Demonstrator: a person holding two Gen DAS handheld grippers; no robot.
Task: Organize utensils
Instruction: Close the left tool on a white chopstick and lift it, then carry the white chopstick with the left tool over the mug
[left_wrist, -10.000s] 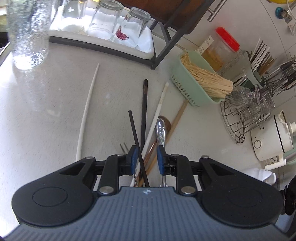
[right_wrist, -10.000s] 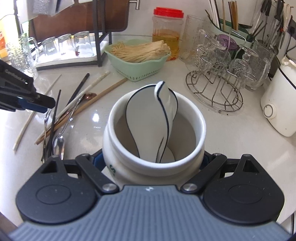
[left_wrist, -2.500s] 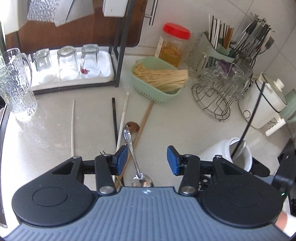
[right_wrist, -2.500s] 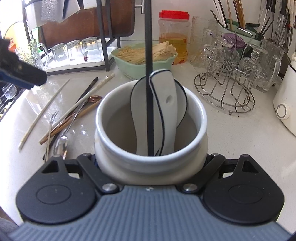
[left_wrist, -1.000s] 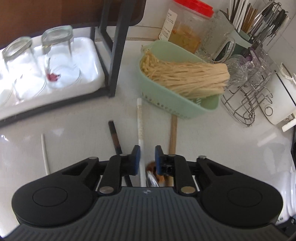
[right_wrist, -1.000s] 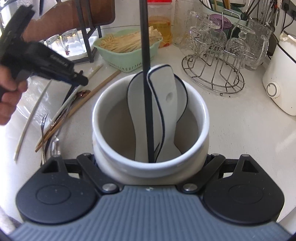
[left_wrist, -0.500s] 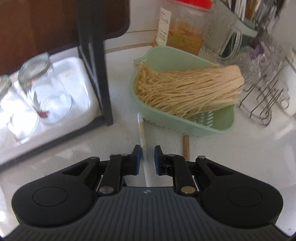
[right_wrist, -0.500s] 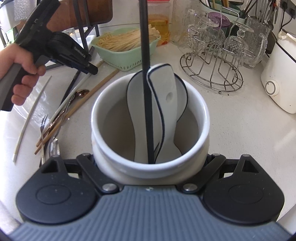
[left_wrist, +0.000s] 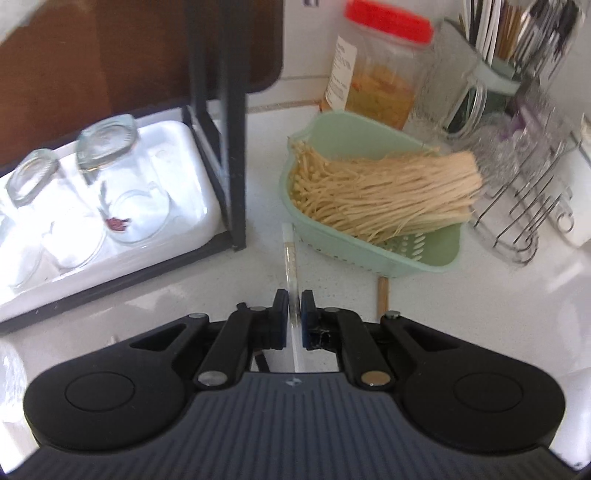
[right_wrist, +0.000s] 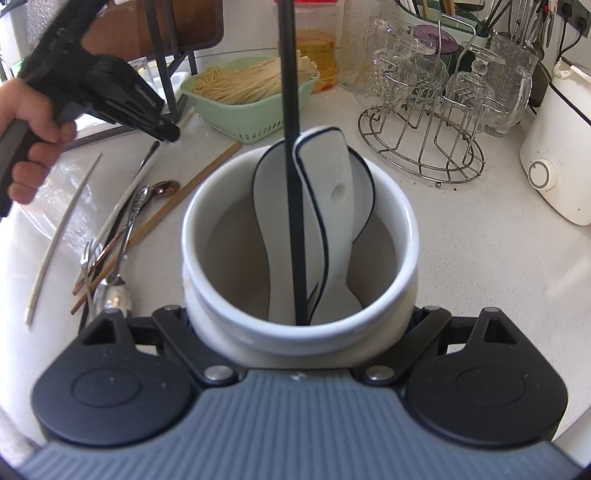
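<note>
My left gripper is shut on a white chopstick whose far end points at the green basket. In the right wrist view the left gripper sits low over the far end of the utensil pile. My right gripper is shut on a white ceramic utensil pot, its fingertips hidden by the pot. The pot holds a white spoon and a black chopstick. On the counter left of the pot lie a metal spoon, a wooden chopstick, a fork and another white chopstick.
A green basket of noodles stands behind the pile. A black rack with a white tray of upturned glasses is at the left. A wire glass rack, a red-lidded jar and a white appliance stand to the right.
My left gripper has moved forward along the white chopstick toward the green basket and closed its jaws onto it. The right gripper and pot have stayed in place.
</note>
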